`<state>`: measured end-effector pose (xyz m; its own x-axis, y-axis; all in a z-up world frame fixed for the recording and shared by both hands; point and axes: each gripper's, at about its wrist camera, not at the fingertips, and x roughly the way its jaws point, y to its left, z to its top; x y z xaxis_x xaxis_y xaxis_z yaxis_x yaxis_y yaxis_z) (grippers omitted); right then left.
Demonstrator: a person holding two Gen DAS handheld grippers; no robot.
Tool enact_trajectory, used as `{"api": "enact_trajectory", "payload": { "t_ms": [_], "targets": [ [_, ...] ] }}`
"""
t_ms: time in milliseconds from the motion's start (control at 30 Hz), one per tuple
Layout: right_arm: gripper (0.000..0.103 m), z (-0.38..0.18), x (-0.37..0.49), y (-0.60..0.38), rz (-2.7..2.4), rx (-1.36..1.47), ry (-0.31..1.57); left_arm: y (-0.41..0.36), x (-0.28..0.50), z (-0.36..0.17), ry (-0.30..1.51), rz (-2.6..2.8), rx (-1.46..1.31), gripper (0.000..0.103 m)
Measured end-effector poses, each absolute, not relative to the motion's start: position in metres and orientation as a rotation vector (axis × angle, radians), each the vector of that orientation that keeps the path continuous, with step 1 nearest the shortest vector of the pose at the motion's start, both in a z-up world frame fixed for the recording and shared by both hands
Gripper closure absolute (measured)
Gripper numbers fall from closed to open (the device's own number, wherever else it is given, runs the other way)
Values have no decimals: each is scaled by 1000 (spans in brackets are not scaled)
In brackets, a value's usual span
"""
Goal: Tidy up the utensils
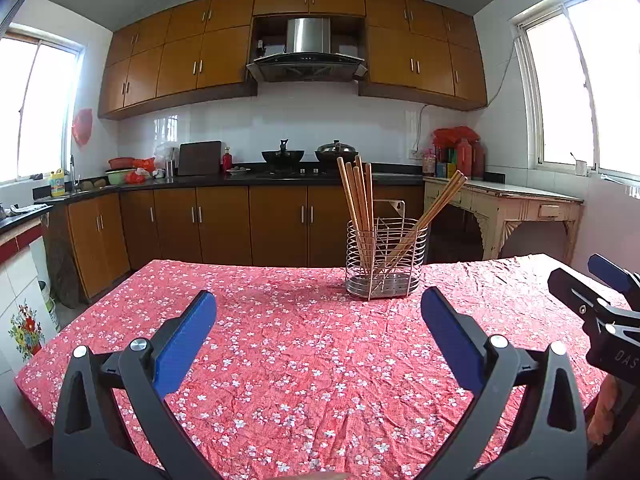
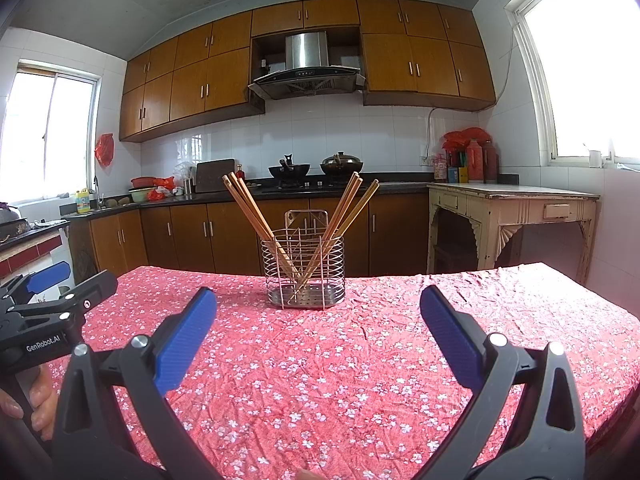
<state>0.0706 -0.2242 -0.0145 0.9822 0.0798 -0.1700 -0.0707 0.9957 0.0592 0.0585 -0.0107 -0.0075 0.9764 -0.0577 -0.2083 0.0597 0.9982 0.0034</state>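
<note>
Both grippers hover wide open and empty above the floral-clothed surface (image 1: 304,360), the left gripper (image 1: 318,320) and right gripper (image 2: 318,316) facing a wire holder (image 2: 303,276) standing toward the far edge. Wooden chopsticks (image 2: 248,208) already lean inside it in two splayed bunches. No loose utensil shows; the sorting looks finished, or the next move means regrouping chopsticks.

We are in a home kitchen: wooden wall cabinets (image 1: 192,56), a steel range hood (image 1: 307,50) over a stove holding two woks (image 1: 283,156), a sink corner, and a floral-clothed surface (image 1: 304,360).
</note>
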Motion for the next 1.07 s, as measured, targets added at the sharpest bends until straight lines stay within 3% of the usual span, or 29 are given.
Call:
{"api": "enact_trajectory", "payload": {
  "t_ms": [1067],
  "targets": [
    [4, -14, 70, -225, 75, 54, 173, -12, 59, -7, 212, -48, -9, 2]
  ]
}}
